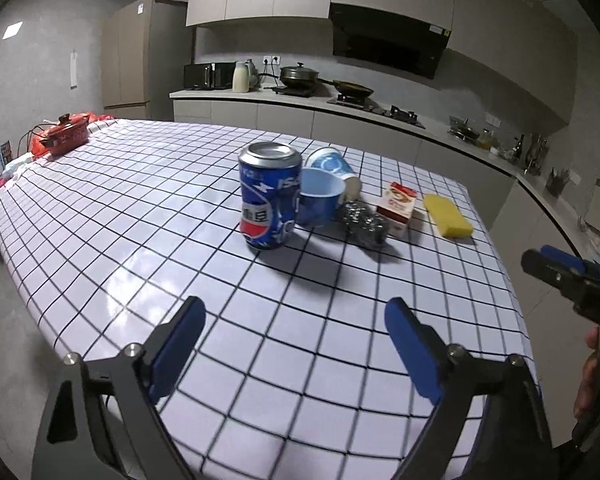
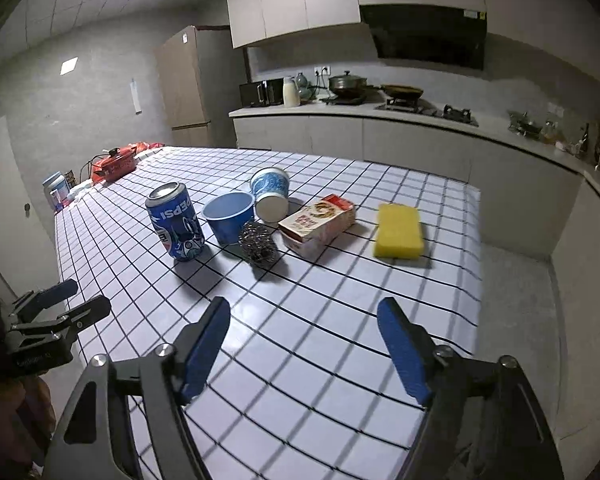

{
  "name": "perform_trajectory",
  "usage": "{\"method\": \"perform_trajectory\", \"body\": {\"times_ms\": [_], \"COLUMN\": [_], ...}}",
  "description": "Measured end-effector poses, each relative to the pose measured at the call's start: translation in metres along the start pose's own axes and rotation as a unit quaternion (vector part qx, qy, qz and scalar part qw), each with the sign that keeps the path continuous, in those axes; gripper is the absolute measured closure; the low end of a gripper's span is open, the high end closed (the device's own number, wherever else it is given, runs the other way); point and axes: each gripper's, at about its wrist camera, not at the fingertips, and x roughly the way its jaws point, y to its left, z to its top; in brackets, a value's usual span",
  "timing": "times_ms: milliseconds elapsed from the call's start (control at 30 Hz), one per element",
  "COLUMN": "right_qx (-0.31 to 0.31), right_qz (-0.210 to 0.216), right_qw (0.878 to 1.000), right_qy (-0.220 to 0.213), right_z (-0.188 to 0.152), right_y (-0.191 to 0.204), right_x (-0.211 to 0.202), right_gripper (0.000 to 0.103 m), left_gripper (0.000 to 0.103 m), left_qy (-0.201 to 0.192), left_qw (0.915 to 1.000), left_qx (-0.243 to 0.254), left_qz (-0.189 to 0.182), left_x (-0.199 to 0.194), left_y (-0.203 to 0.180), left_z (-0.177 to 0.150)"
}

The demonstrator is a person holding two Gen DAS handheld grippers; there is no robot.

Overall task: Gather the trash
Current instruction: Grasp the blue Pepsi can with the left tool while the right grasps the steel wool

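1. Left wrist view. The left claw (image 1: 294,322) stands open above the near part of the bench (image 1: 100,240), with nothing between its blue pads. The right claw (image 1: 556,260) shows at the right margin, off the bench's right edge; this view does not settle how its jaws stand.

2. Left wrist view, task items. The Pepsi can (image 1: 270,196) stands upright near the bench's middle, directly ahead of the left claw. A blue paper cup (image 1: 320,200) sits just beside it and a second cup (image 1: 332,166) lies tipped behind. A steel scourer (image 1: 364,222), a small carton (image 1: 398,208) and a yellow sponge (image 1: 448,216) run on toward the right edge.

3. Right wrist view. The right claw (image 2: 302,332) is open and empty over the near bench (image 2: 440,300). The carton (image 2: 318,224) and the scourer (image 2: 258,244) lie ahead of it; the sponge (image 2: 398,236) sits nearer the right edge. The left claw (image 2: 64,300) appears off the left edge.

4. Assessment of the step. Both claws appear to be approaching for first pickups: can on the left, probably carton on the right.

5. Recommendation. The left claw should straddle the can at mid-height, keeping the right-hand pad clear of the adjacent cup. The carton should be taken across its narrow faces. Sponge and scourer look like cleaning tools, not trash; leave them.

6. Risk. A glancing pad could topple the can, which looks light.
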Motion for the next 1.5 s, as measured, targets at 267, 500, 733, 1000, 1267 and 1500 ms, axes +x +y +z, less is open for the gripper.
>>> {"method": "perform_trajectory", "body": {"times_ms": [267, 500, 733, 1000, 1267, 1500], "right_qx": [-0.008, -0.017, -0.03, -0.042, -0.052, -0.05], "right_qz": [0.032, 0.055, 0.066, 0.086, 0.09, 0.106], "right_qw": [0.999, 0.996, 0.994, 0.99, 0.988, 0.988], "right_qy": [0.039, 0.07, 0.087, 0.106, 0.113, 0.103], "right_z": [0.016, 0.023, 0.036, 0.044, 0.046, 0.049], "right_y": [0.013, 0.022, 0.029, 0.038, 0.044, 0.05], "right_x": [0.07, 0.127, 0.166, 0.194, 0.209, 0.205], "right_gripper": [0.049, 0.05, 0.05, 0.055, 0.055, 0.068], "left_gripper": [0.026, 0.029, 0.029, 0.029, 0.033, 0.035], "left_qy": [0.01, 0.02, 0.035, 0.055, 0.074, 0.049], "left_qw": [0.9999, 0.9997, 0.9992, 0.9981, 0.9967, 0.9986], "left_qx": [0.01, 0.005, 0.009, -0.003, -0.012, 0.0], "left_qz": [-0.005, -0.015, -0.019, -0.026, -0.032, -0.019], "left_x": [0.047, 0.087, 0.117, 0.136, 0.143, 0.131], "left_y": [0.013, 0.022, 0.024, 0.032, 0.036, 0.034], "left_z": [0.021, 0.041, 0.055, 0.06, 0.062, 0.062]}}
